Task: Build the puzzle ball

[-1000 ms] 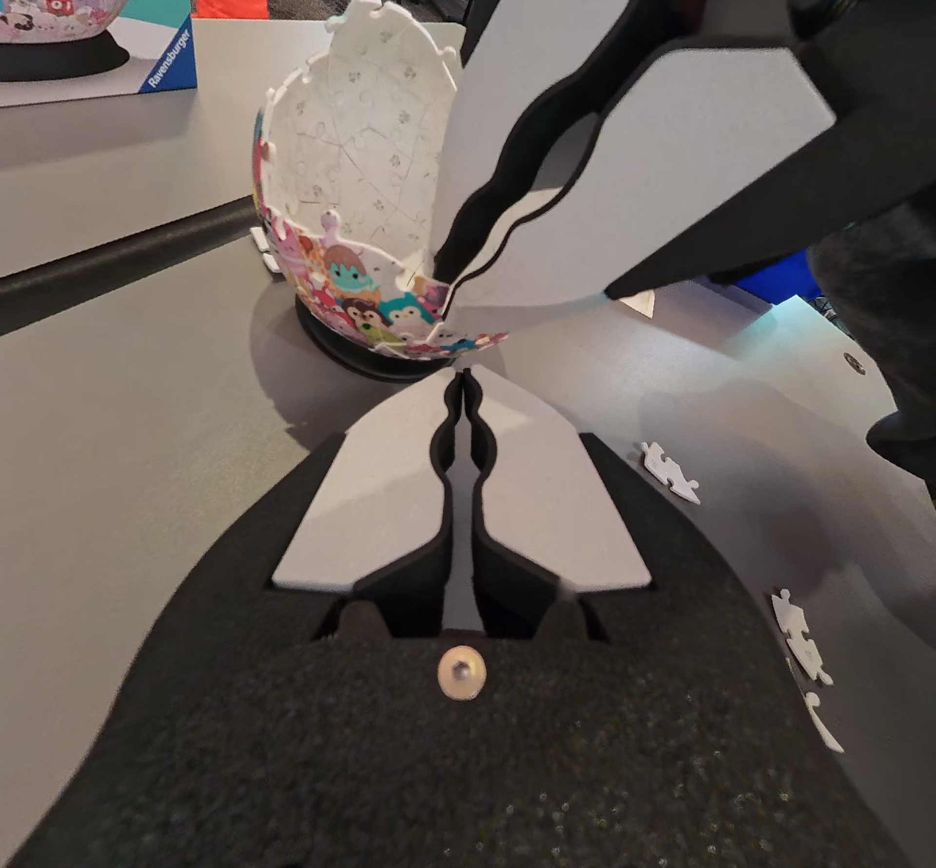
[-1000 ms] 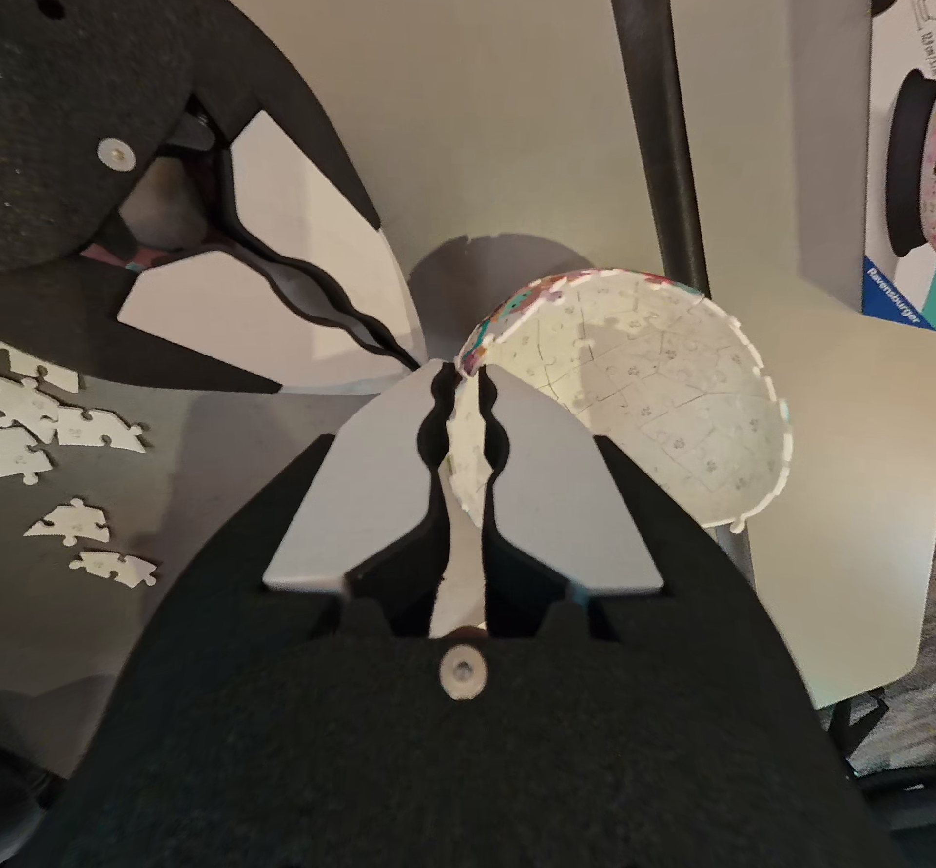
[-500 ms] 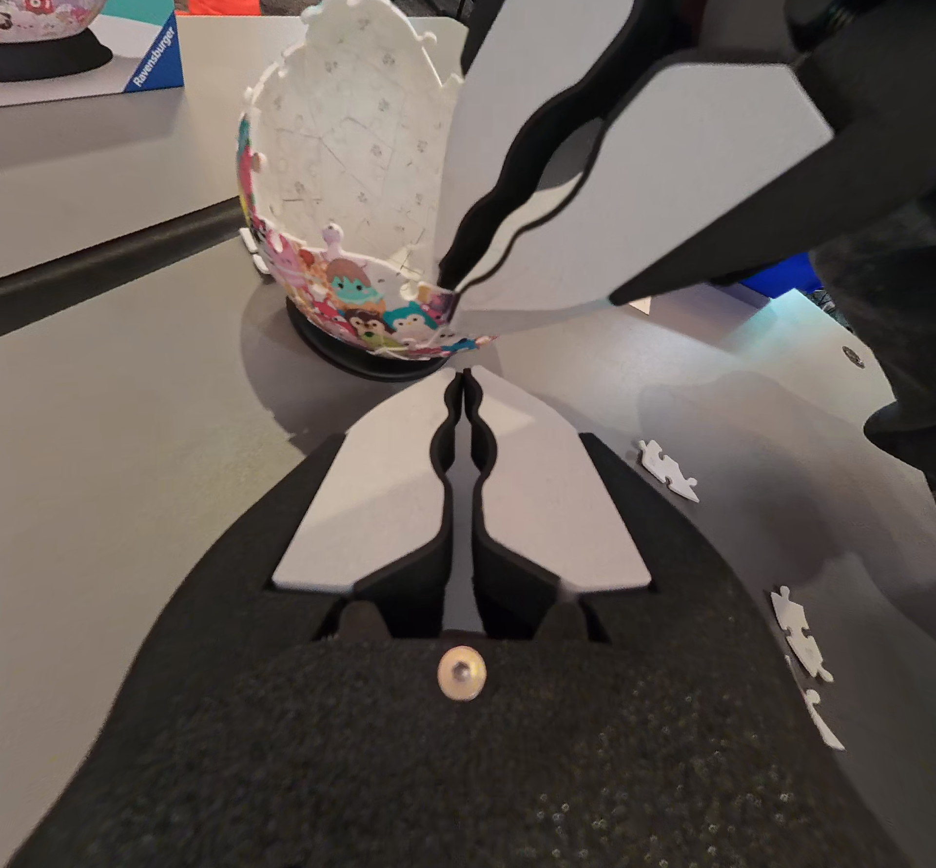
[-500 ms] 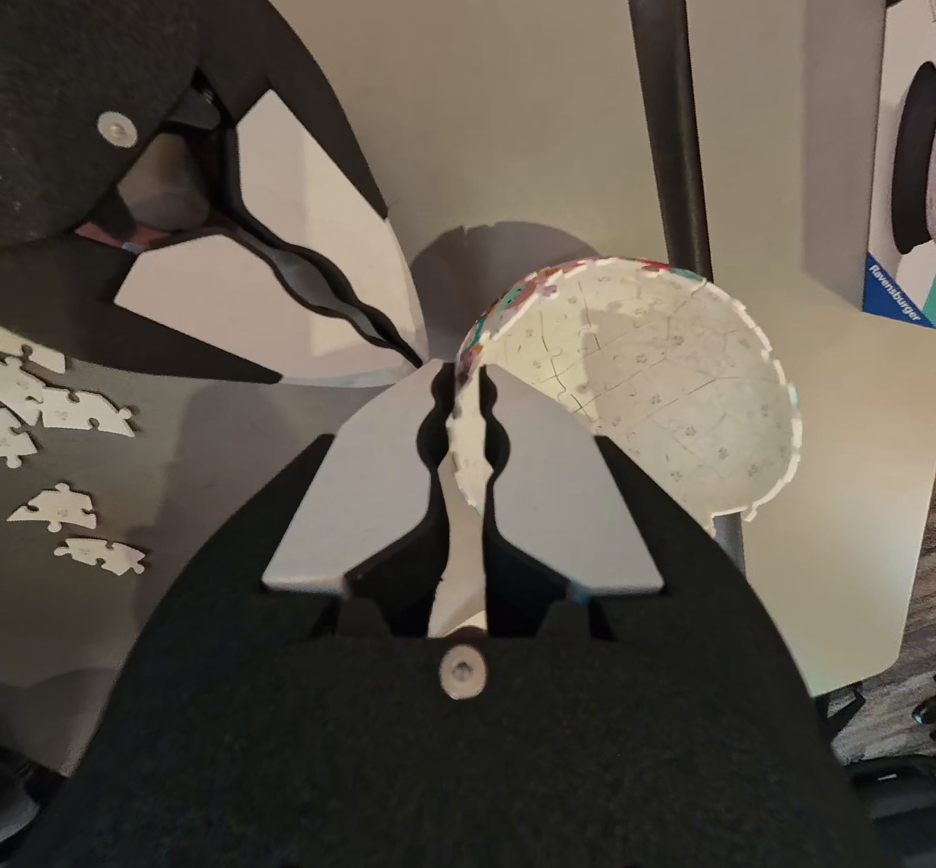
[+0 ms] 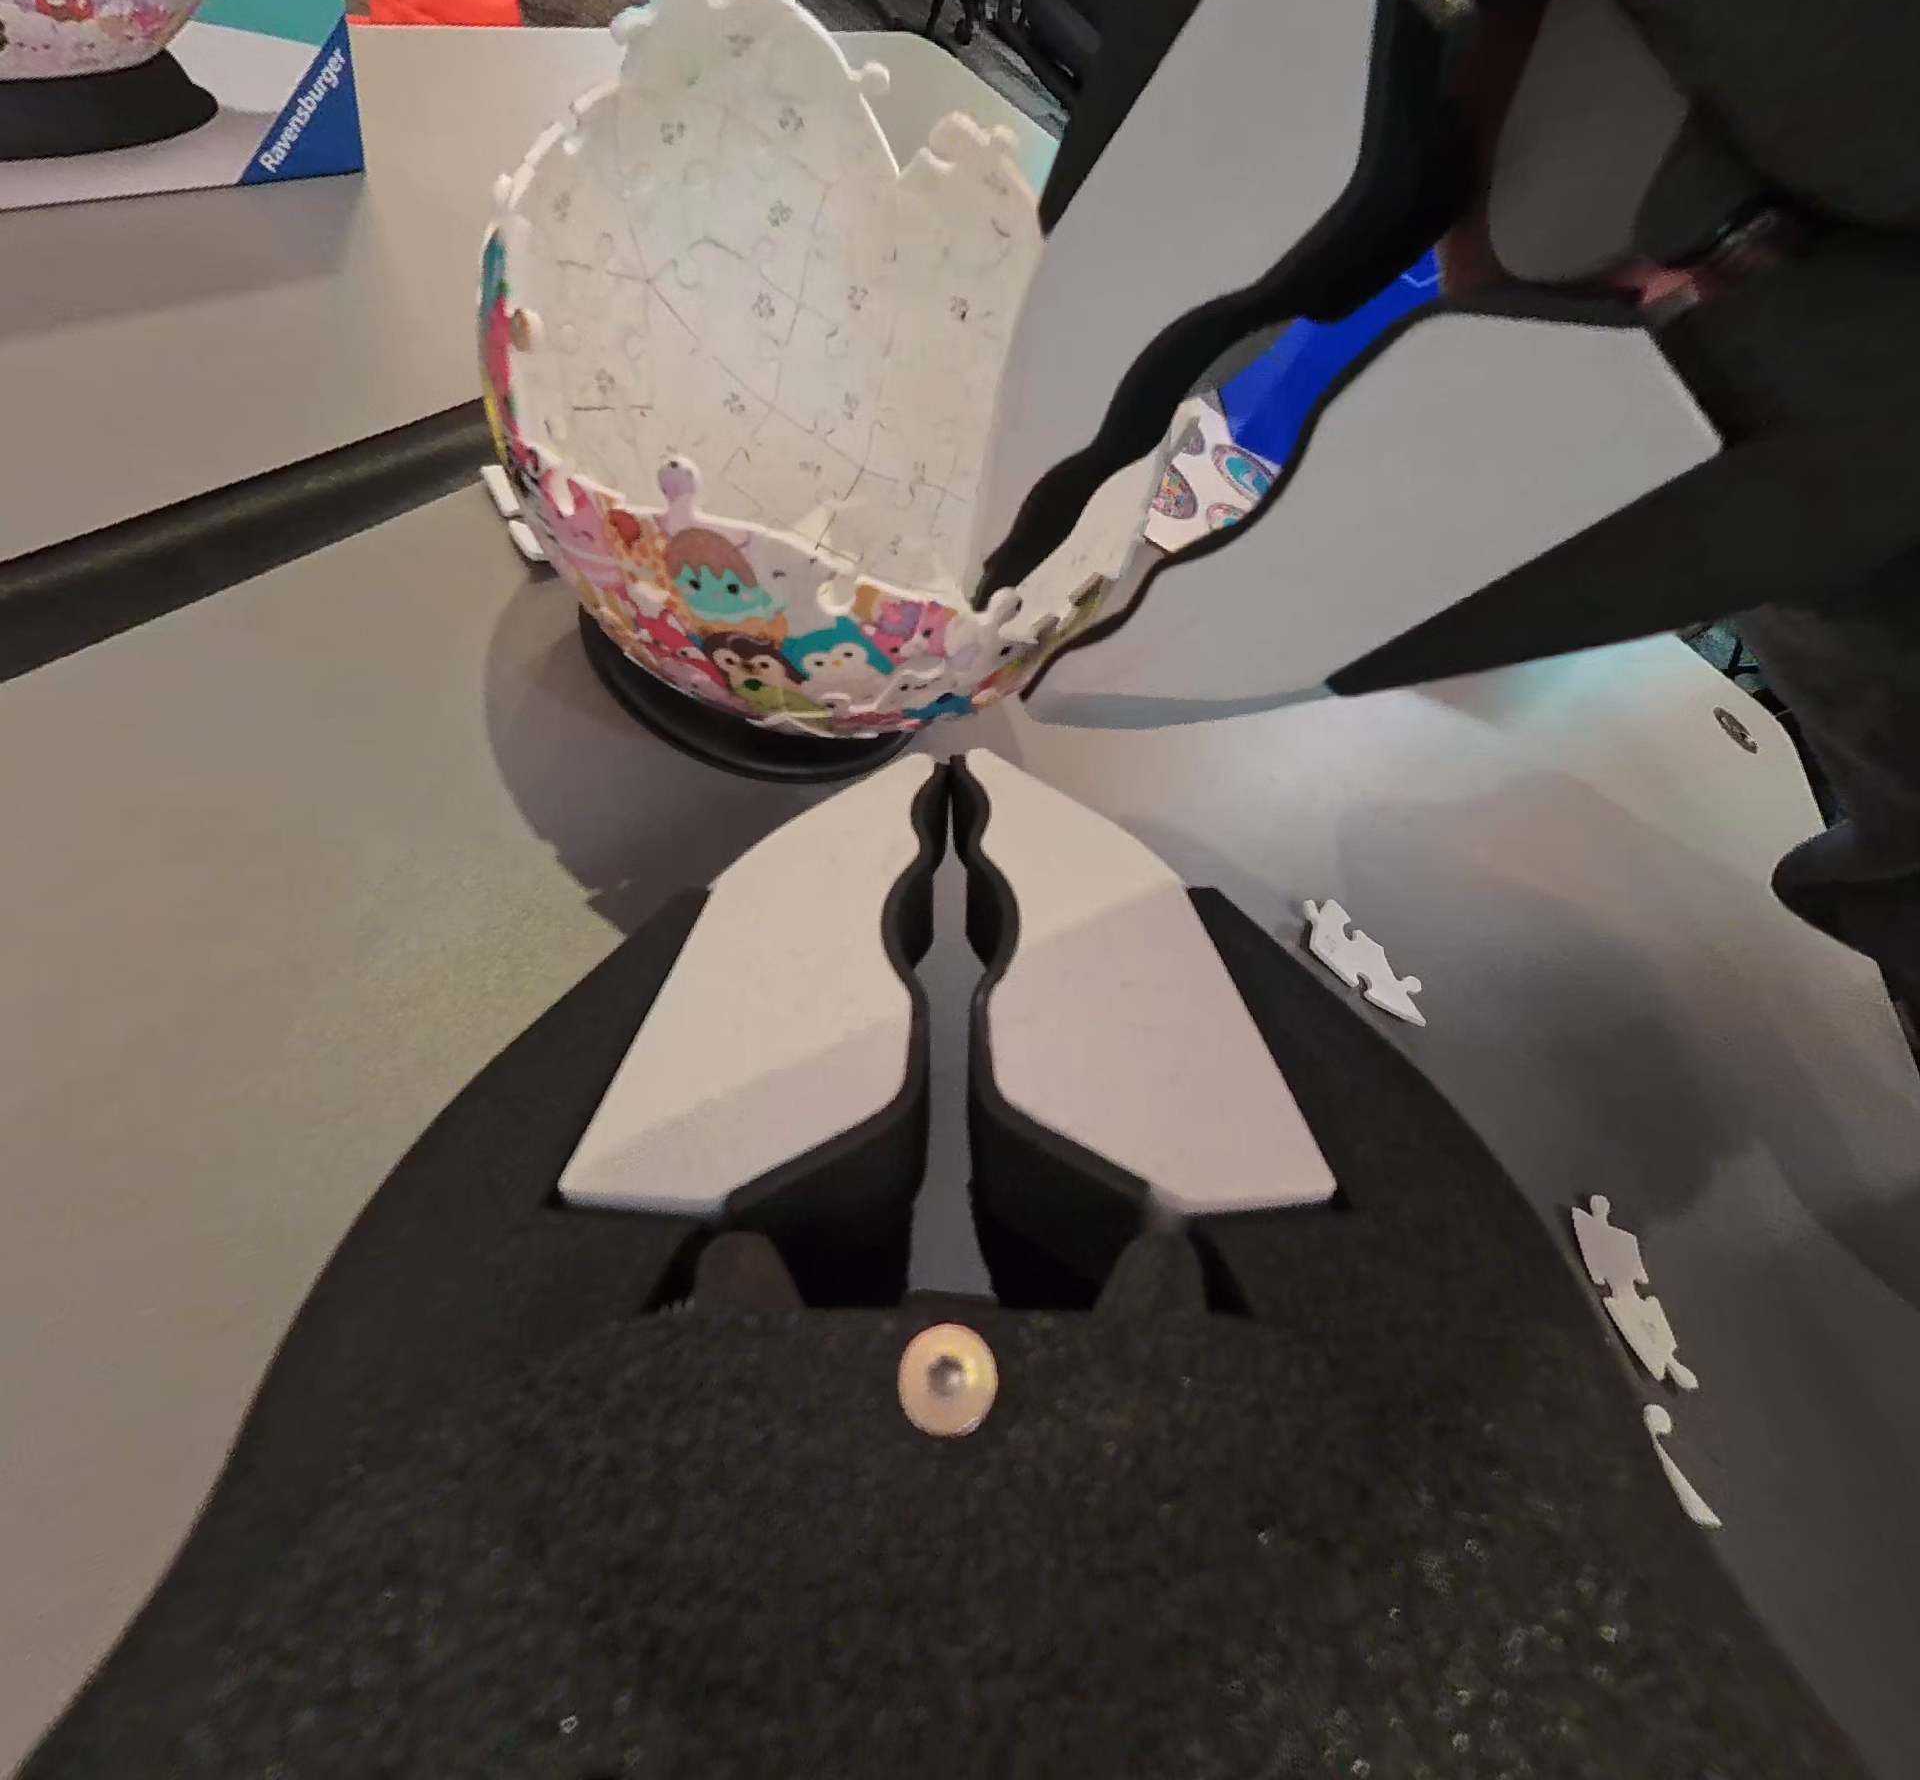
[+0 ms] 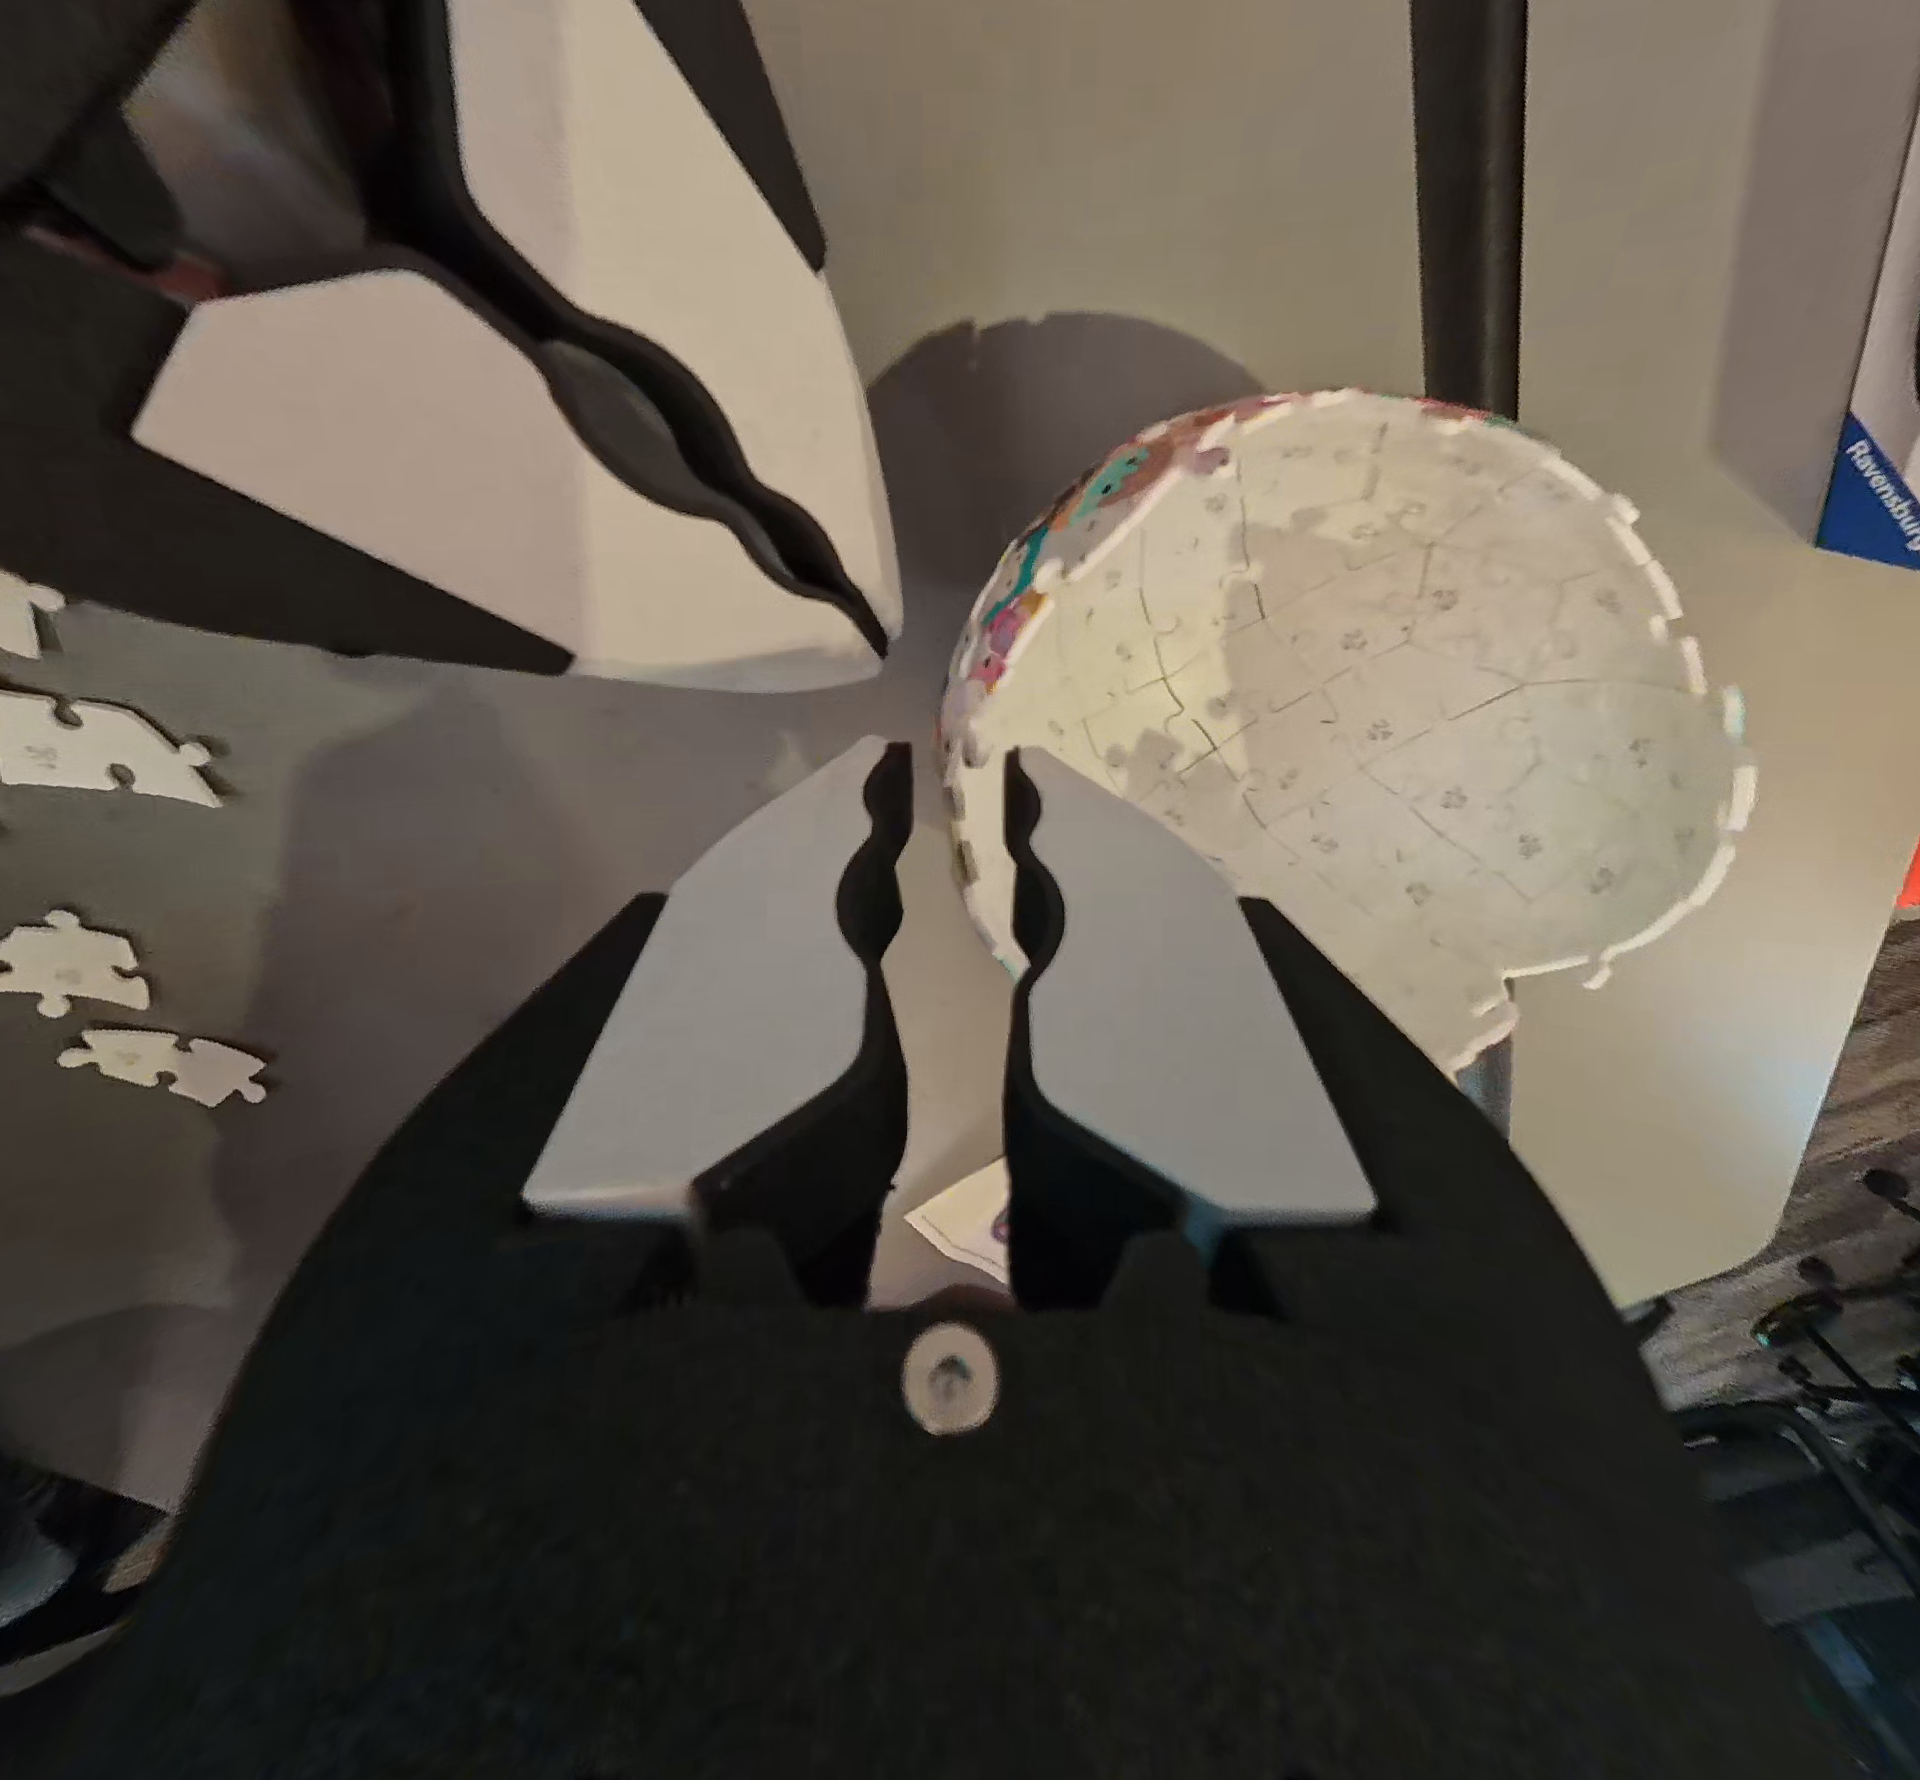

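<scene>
1. Right gripper (image 6: 958, 762): jaws spread, straddling near rim of puzzle ball (image 6: 1382, 691), no pinch.
2. Left gripper (image 5: 952, 774): jaws pressed together, empty, just short of ball on black stand (image 5: 727, 733).
3. Loose pcs (image 6: 104, 759): on table, left of right gripper.
4. Puzzle box (image 5: 208, 47): far left, beyond ball.

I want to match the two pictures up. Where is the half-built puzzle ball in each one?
Left wrist view: the puzzle ball stands upper centre on its black stand, open white inside facing the camera, with the right gripper open around its rim.
Right wrist view: it sits centre right, past the open fingers.
Shared landmark: the puzzle box, top left there, right edge here.
</scene>
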Motion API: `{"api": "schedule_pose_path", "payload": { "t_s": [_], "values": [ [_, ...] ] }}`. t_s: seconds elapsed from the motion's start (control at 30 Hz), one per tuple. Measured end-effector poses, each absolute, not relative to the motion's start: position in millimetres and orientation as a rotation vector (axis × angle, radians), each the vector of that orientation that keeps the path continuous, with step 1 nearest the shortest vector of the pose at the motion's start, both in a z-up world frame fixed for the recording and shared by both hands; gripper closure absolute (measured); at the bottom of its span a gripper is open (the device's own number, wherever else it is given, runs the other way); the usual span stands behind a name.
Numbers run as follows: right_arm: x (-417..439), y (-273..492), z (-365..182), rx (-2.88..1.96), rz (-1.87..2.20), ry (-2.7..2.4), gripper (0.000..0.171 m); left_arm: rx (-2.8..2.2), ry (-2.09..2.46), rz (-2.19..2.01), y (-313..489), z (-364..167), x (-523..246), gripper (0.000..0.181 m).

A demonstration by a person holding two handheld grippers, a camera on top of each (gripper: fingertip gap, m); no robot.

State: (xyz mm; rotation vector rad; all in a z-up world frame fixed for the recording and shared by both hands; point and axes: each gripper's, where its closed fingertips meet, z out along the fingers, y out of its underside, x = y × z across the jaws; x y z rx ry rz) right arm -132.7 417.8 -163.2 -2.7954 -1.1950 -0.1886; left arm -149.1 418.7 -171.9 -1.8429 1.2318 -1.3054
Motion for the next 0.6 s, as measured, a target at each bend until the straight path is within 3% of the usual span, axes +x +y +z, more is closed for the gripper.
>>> {"api": "schedule_pose_path", "payload": {
  "t_s": [0.27, 0.6],
  "values": [
    [-132.4, 415.5, -164.7, -2.836, -0.130, -1.172, 0.167, -1.846, 1.237, -1.308, 418.2, -172.3, -148.8, 0.181],
    [-130.5, 414.0, -164.5, -2.831, -0.142, -1.187, 0.166, -1.844, 1.279, -1.313, 412.7, -174.4, -146.7, 0.181]
  ]
}}
